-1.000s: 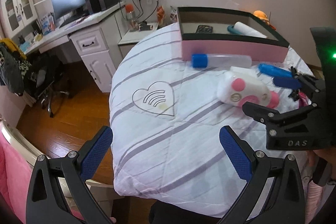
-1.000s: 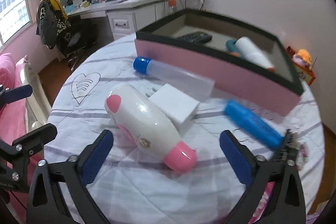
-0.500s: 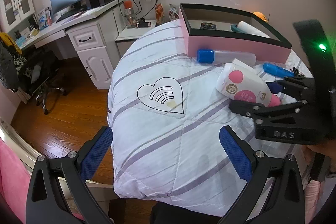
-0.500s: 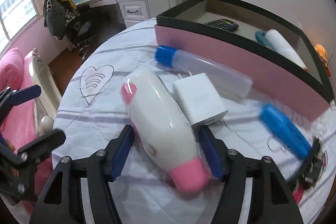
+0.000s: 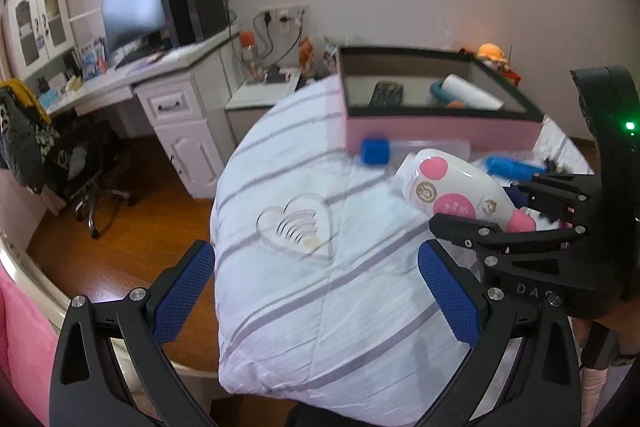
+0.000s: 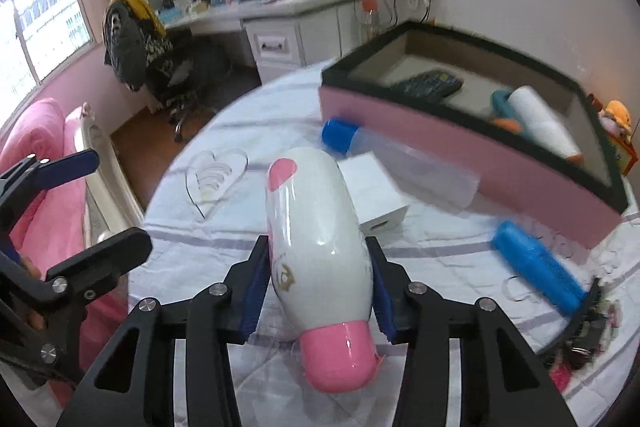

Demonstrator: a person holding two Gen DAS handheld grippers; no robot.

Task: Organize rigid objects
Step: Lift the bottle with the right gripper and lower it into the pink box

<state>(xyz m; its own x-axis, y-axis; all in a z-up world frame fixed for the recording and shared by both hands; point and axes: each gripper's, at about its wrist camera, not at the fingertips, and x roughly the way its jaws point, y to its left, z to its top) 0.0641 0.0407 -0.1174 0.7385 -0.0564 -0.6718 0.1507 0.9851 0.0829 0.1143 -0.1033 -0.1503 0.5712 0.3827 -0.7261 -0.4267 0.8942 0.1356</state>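
A white bottle with a pink cap [image 6: 316,227] lies lengthwise between my right gripper's [image 6: 318,251] blue pads, which press on its sides as the jaws are closing. In the left wrist view the same bottle [image 5: 452,187] sits in that right gripper [image 5: 476,203], tilted above the striped bedspread [image 5: 320,307]. My left gripper [image 5: 316,255] stands open over the bed's near edge with nothing between its fingers. Behind is a pink box with a black rim [image 6: 460,143] holding a remote control [image 6: 430,83] and a white roll [image 6: 540,119].
A clear tube with a blue cap [image 6: 340,135], a white charger block [image 6: 376,187] and a blue case [image 6: 536,263] lie in front of the box. Dark small items [image 6: 588,323] sit at the bed's right edge. A desk [image 5: 160,87] and a chair [image 5: 80,167] stand beyond on wooden floor.
My right gripper has closed from wide open onto the white and pink bottle, which has turned in line with the fingers. The left gripper has stayed open and risen slightly.
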